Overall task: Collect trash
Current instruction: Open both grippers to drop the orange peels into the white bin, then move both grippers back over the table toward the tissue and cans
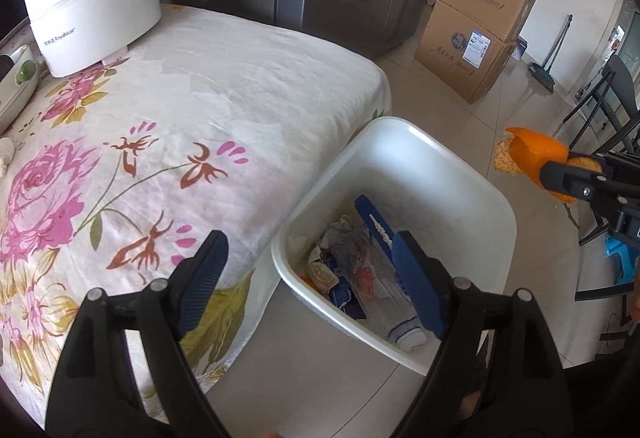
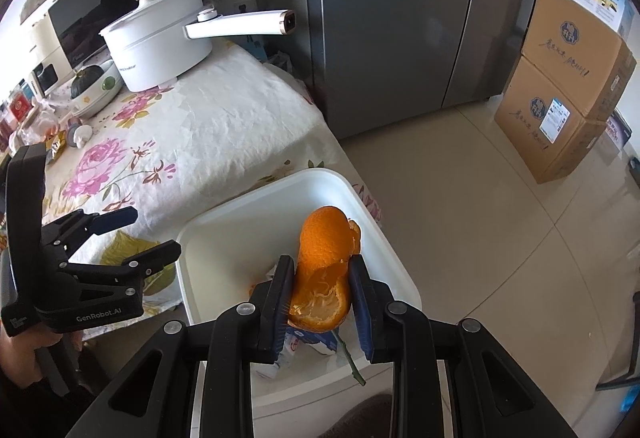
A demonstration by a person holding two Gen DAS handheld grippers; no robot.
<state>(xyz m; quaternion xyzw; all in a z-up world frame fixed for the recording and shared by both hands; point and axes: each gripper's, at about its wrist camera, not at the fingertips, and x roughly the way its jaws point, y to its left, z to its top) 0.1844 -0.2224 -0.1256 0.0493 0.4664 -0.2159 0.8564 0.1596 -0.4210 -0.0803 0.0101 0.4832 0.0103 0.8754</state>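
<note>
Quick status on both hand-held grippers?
Left hand-held gripper: open, empty, by the white bin.
Right hand-held gripper: shut on orange peel, above the bin.

Home kitchen. Ahead: tall steel refrigerator, tiled floor. Ahead-left: microwave behind white electric pot on floral-clothed table. Far right: stacked cardboard boxes.

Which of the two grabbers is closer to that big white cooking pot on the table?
Left. The left gripper hangs open at the table's near edge, beside the white bin, the pot across the table. The right gripper, clamping orange peel, is over the bin, farther away.
</note>
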